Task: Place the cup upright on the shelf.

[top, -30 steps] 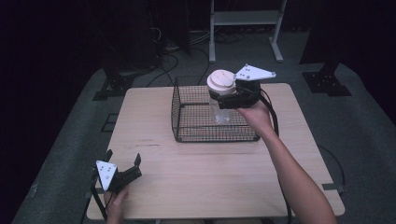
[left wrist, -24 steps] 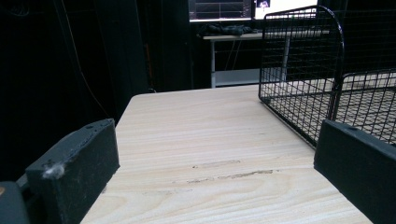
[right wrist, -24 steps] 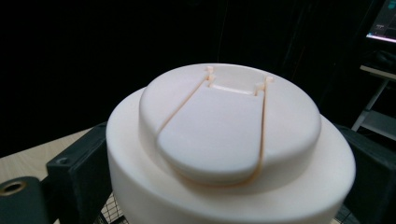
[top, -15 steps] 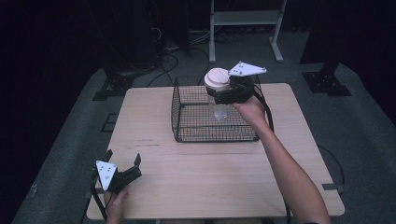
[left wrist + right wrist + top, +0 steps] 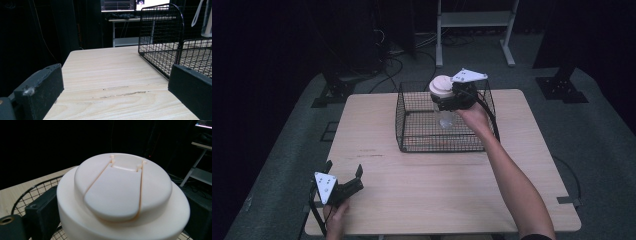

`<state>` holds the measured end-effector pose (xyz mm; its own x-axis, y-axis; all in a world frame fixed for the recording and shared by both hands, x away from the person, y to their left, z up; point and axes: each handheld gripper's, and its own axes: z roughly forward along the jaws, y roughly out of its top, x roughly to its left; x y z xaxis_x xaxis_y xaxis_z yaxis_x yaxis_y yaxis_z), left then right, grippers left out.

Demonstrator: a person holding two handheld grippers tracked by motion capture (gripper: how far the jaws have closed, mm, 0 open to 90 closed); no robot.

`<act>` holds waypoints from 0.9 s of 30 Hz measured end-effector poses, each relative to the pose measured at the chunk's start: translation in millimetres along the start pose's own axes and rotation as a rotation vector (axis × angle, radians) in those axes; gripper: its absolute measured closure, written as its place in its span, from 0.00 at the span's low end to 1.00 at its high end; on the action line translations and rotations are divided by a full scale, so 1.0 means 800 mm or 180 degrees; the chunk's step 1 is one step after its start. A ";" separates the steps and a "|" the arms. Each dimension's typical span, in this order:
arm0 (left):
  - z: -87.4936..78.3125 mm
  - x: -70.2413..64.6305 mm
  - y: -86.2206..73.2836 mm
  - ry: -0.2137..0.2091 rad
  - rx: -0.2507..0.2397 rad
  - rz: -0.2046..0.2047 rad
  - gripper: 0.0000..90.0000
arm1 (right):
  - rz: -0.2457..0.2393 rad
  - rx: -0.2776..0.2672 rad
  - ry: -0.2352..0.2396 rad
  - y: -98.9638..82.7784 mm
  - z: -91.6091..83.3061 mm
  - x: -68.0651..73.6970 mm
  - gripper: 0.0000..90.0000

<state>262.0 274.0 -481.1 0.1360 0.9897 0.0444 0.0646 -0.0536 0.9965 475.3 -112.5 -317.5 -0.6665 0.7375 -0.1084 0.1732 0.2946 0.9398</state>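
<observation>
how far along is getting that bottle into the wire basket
Done: the right gripper is shut on the clear bottle just under its cream flip-top lid, and holds it over the black wire basket. In hand: the bottle's base hangs inside the basket walls; whether it touches the mesh floor I cannot tell. Left: set it down and release. The left gripper rests open at the table's near corner.
</observation>
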 end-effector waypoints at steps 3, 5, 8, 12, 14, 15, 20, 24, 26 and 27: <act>0.000 0.000 0.000 0.0000 -0.0001 -0.0004 0.00 | 0.0030 0.0001 0.0008 -0.005 0.007 -0.002 0.05; 0.000 0.000 0.000 0.0001 -0.0005 -0.0006 0.00 | 0.0034 0.0010 0.0000 -0.008 0.012 -0.003 0.05; 0.000 0.000 0.000 -0.0001 -0.0004 -0.0004 0.00 | 0.0058 -0.0004 -0.0003 -0.013 0.017 -0.006 0.05; 0.000 0.000 0.000 0.0000 -0.0004 -0.0007 0.00 | 0.0085 -0.0034 -0.0011 -0.019 0.024 -0.009 0.05; 0.000 0.000 0.000 -0.0001 -0.0004 -0.0003 0.00 | 0.0092 -0.0024 -0.0010 -0.021 0.028 -0.010 0.05; 0.000 0.000 0.000 -0.0002 -0.0003 -0.0001 0.00 | 0.0092 -0.0019 -0.0012 -0.022 0.029 -0.010 0.05; 0.000 0.000 0.000 -0.0004 -0.0005 -0.0004 0.00 | 0.0088 0.0042 -0.0007 -0.029 0.039 -0.010 0.05; 0.000 0.000 0.000 -0.0006 -0.0007 -0.0006 0.00 | 0.0133 0.0105 0.0013 -0.037 0.046 -0.012 0.05; 0.000 0.000 0.000 -0.0001 -0.0003 0.0001 0.00 | 0.0156 0.0113 0.0047 -0.040 0.049 -0.012 0.05; 0.000 0.000 0.000 -0.0003 0.0000 0.0005 0.00 | 0.0145 0.0117 0.0044 -0.042 0.050 -0.012 0.05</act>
<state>262.1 274.1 -481.0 0.1370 0.9895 0.0460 0.0643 -0.0552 0.9964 505.1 -105.0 -361.0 -0.6673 0.7423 -0.0609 0.2300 0.2831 0.9311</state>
